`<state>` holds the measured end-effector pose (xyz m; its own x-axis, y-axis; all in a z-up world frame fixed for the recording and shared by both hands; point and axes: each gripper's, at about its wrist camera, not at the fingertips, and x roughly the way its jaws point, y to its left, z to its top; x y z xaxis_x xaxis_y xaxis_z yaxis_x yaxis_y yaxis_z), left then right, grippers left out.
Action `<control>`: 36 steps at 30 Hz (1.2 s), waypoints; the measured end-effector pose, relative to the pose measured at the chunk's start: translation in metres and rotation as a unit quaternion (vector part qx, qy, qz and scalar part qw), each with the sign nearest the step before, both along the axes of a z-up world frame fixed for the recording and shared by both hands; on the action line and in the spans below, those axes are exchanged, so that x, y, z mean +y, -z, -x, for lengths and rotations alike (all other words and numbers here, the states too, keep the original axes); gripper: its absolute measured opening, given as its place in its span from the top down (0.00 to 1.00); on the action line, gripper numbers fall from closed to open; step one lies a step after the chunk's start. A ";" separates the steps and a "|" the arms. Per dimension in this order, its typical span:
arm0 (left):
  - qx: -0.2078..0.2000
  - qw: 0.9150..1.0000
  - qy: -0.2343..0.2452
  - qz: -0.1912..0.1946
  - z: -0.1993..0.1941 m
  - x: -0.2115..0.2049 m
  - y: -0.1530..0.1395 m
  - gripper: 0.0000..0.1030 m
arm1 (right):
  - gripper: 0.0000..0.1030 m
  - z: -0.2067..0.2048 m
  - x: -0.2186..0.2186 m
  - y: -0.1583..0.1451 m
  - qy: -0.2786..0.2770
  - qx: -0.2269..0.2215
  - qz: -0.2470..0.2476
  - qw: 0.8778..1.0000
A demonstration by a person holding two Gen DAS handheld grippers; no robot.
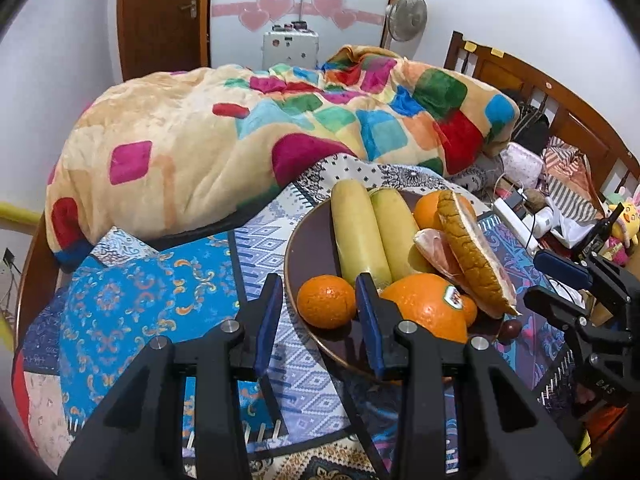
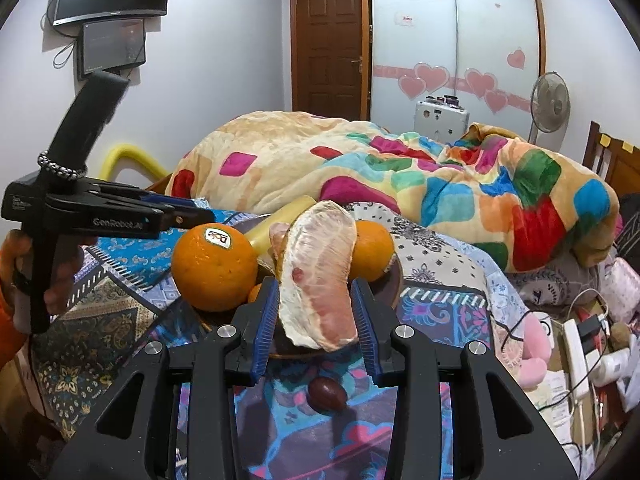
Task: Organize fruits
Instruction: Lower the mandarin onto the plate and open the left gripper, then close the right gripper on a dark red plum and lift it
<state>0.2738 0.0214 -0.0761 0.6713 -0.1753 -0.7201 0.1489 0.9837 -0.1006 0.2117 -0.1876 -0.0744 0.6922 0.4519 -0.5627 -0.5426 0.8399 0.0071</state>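
Observation:
A dark brown plate (image 1: 310,240) on the patterned bedspread holds two long pale yellow fruits (image 1: 360,232), a stickered large orange (image 1: 420,308), a small orange (image 1: 326,300), another orange (image 1: 426,210) at the back and a peeled pomelo wedge (image 1: 472,256). My left gripper (image 1: 318,312) is open at the plate's near rim, with the small orange just beyond its tips. My right gripper (image 2: 316,320) is open too. The pomelo wedge (image 2: 320,276) shows between its fingers, but the left wrist view has that gripper (image 1: 556,286) clear of the wedge. A dark red fruit (image 2: 326,394) lies on the bedspread below it.
A bulky colourful blanket (image 1: 240,140) lies behind the plate. A power strip, cables and small items (image 1: 528,220) crowd the right side by the wooden headboard (image 1: 560,92). A hand in an orange sleeve (image 2: 16,264) holds the left gripper (image 2: 192,216).

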 end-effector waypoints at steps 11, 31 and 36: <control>-0.064 0.997 -0.019 -0.047 0.067 -0.015 -0.016 0.34 | 0.58 0.021 -0.020 0.009 0.011 0.017 0.019 1.000; -0.017 0.998 0.020 -0.057 0.081 -0.039 0.030 0.22 | 0.78 -0.005 -0.018 0.047 0.002 0.110 0.029 0.994; -0.015 0.997 0.044 -0.062 0.083 -0.062 0.032 0.22 | 0.80 0.002 -0.021 0.045 -0.003 0.101 0.026 0.995</control>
